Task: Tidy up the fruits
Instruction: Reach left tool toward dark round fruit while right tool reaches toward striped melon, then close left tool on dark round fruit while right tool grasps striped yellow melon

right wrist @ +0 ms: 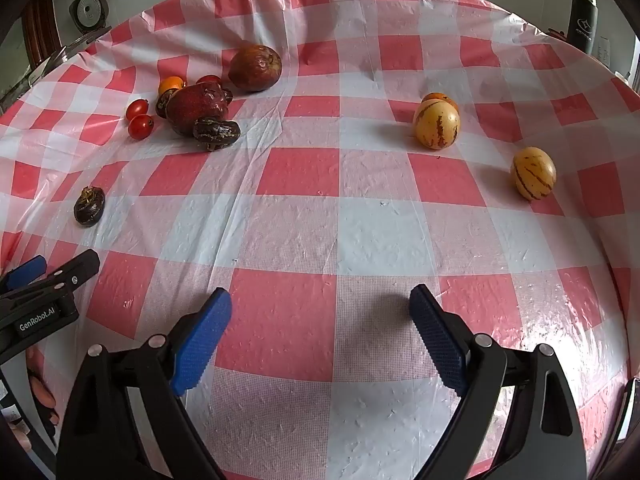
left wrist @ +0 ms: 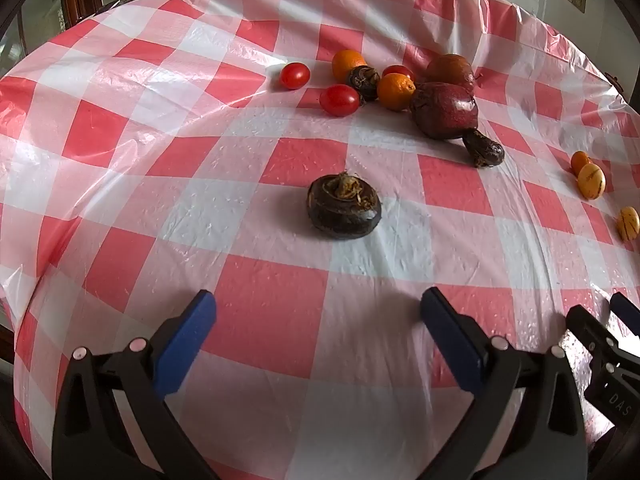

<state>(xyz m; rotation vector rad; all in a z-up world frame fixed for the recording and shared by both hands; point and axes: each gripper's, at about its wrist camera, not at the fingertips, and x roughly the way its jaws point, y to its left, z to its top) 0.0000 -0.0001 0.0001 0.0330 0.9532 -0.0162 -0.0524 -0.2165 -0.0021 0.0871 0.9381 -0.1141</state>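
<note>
A dark water chestnut lies alone on the checked cloth ahead of my open, empty left gripper; it also shows in the right wrist view. Beyond it is a cluster: cherry tomatoes, small oranges, a dark red fruit, a brown round fruit and more water chestnuts. Two yellow striped melons lie ahead and right of my open, empty right gripper, with an orange behind the nearer one.
The table has a red-and-white plastic cloth that drops off at the left edge. A black bottle stands beyond the far right edge. The right gripper's finger shows at the left view's lower right.
</note>
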